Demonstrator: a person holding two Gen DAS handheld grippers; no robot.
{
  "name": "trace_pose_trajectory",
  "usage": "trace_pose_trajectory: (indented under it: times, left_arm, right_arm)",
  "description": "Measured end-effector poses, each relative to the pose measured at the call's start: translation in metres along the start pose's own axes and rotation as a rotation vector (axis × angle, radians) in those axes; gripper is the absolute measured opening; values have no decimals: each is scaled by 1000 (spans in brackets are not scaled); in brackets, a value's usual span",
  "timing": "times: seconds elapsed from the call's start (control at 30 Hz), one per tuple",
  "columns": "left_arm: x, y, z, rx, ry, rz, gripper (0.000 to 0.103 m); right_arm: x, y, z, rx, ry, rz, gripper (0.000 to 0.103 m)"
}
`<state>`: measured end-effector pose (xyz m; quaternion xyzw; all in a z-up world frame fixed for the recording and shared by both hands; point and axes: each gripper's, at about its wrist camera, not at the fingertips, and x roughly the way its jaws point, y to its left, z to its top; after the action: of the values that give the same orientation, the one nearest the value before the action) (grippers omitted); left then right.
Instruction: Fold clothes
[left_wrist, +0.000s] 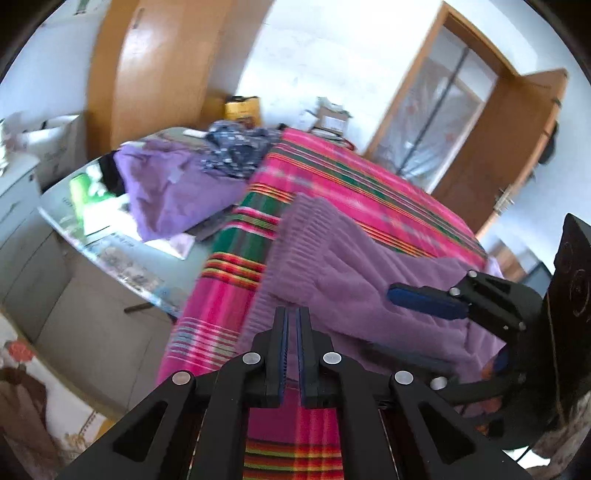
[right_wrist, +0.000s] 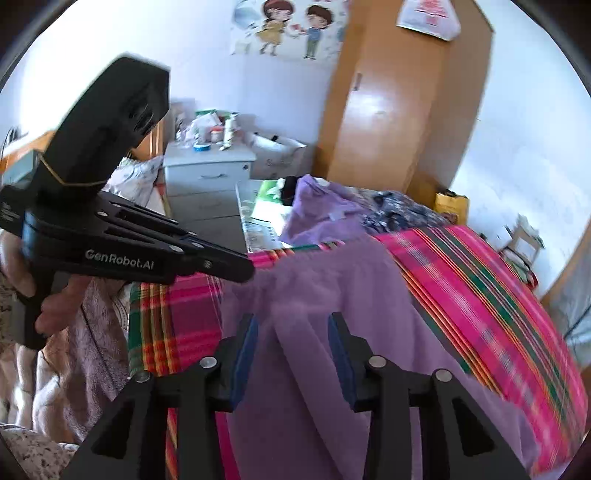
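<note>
Purple knit sweater (left_wrist: 332, 254): lies spread on the striped pink bedspread (left_wrist: 369, 184), its ribbed hem toward the far-left side in the left wrist view; in the right wrist view the same sweater (right_wrist: 332, 295) fills the middle of the frame.

Left gripper (left_wrist: 293, 321): jaws drawn together, with only a sliver between the blue pads and nothing seen clamped there; its tips sit over the near edge of the sweater. Whether they touch the knit I cannot tell. In the right wrist view it (right_wrist: 240, 271) comes in from the left, held by a hand (right_wrist: 55, 302), its closed tip at the sweater's far-left corner.

Right gripper (right_wrist: 291, 328): jaws parted about halfway, nothing gripped; the sweater's fabric lies below and between the fingers, with the pads clear of it. In the left wrist view it (left_wrist: 424, 299) reaches in from the right, above the sweater's body.

Other clothes: a lighter purple garment (left_wrist: 173, 184) and a dark patterned garment (left_wrist: 236, 147) are heaped at the far end of the bed, well apart from both grippers.

Containers: a white drawer cabinet (right_wrist: 210, 166) beside the bed carries bottles and jars (right_wrist: 214, 129) on top; a yellow box (left_wrist: 242, 107) stands by the wooden wardrobe (left_wrist: 159, 66), contents not visible.
</note>
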<state>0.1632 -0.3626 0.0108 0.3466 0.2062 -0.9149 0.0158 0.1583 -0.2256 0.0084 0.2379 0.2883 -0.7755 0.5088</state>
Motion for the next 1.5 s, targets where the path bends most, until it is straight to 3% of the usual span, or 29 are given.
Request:
trace_pose_trajectory:
  times: [0.17,0.27,0.4,0.63,0.77,1.07,1.23,1.4,1.5]
  left_arm:
    - [-5,10,5,-83,-32,-13,5]
    - [-6,9,7,-95,-45,-18,5]
    - [-3,11,9,-121,-39,-39,5]
    - [6,20,12,-173,-18,-65,5]
    - [7,23,11,-190,-11,-96,5]
    - [16,2,19,-110,3,-163,5]
    - [39,-11,31,-92,48,-258,5]
    - [68,-24,41,-84,103,-312,5]
    - [82,-21,46,-108,108,-274,5]
  right_arm:
    - [32,9,17,-33,34,-22,42]
    - [50,10,23,-39,66,-99,42]
    - [67,1,20,-2,118,-100,42]
    - [58,-14,18,74,85,-76,8]
    - [45,-30,21,161,54,-10,7]
    - [2,-80,41,352,-74,134,6]
    - [-11,-107,49,447,-127,206,6]
    - [-15,-111,51,456,-148,230,6]
    - [-16,-110,51,447,-165,251,6]
